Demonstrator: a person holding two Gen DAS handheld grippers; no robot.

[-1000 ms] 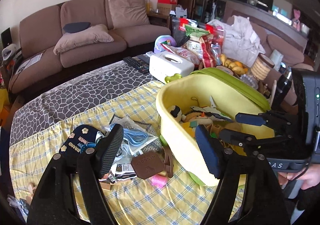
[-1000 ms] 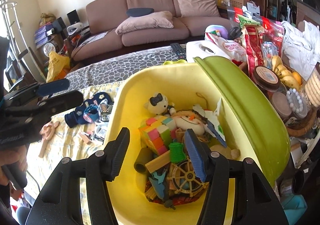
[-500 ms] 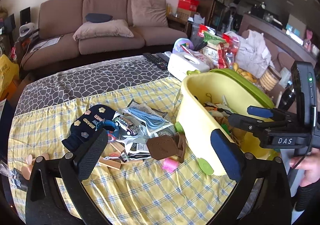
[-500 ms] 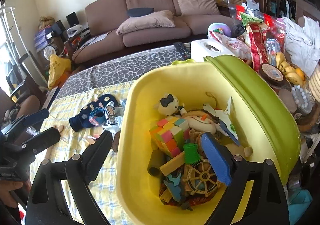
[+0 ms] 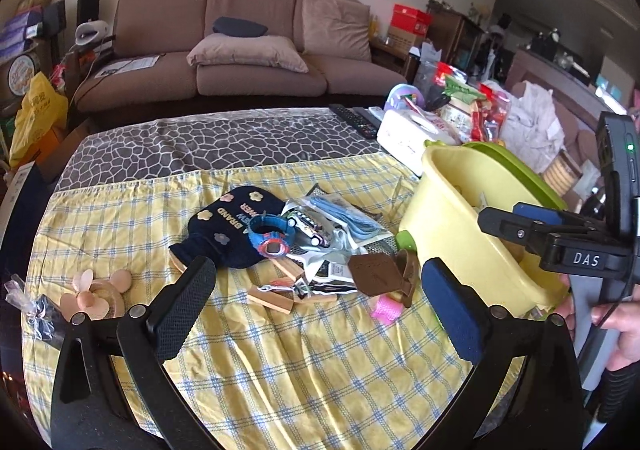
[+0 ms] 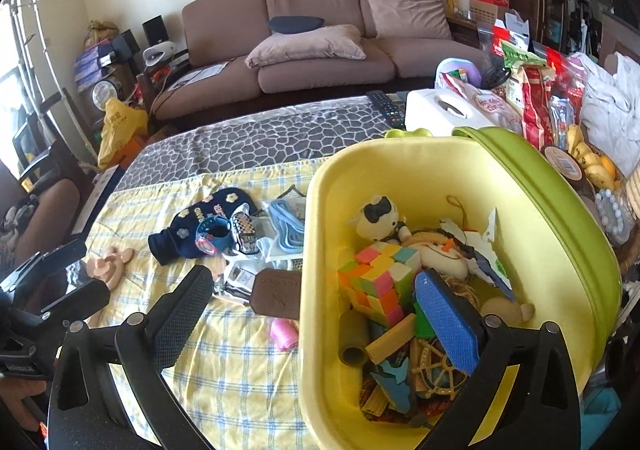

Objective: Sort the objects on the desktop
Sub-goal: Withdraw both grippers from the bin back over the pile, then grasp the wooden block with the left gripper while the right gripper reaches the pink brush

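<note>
while both hang over the table | left tool (image 5: pixel 318 300) spread, empty | right tool (image 6: pixel 314 320) spread, empty

Both tools are built alike in matte black plastic. The left gripper (image 5: pixel 320 294) has two angled arms, each with silver round-headed screws at its joints, ending in flat pads (image 5: pixel 452 310) covered with dark blue, finely dimpled rubber. The right gripper (image 6: pixel 316 314) shows the same black arms, silver screws and blue textured pads (image 6: pixel 446 318). In the left wrist view the right gripper's body is a black block with white letters "DAS" on its side; above that lettering stands a dark upright housing with a small green light. Just below the lettering a thin black cable runs past the hand (image 5: pixel 618 334) around a grey handle.
</note>
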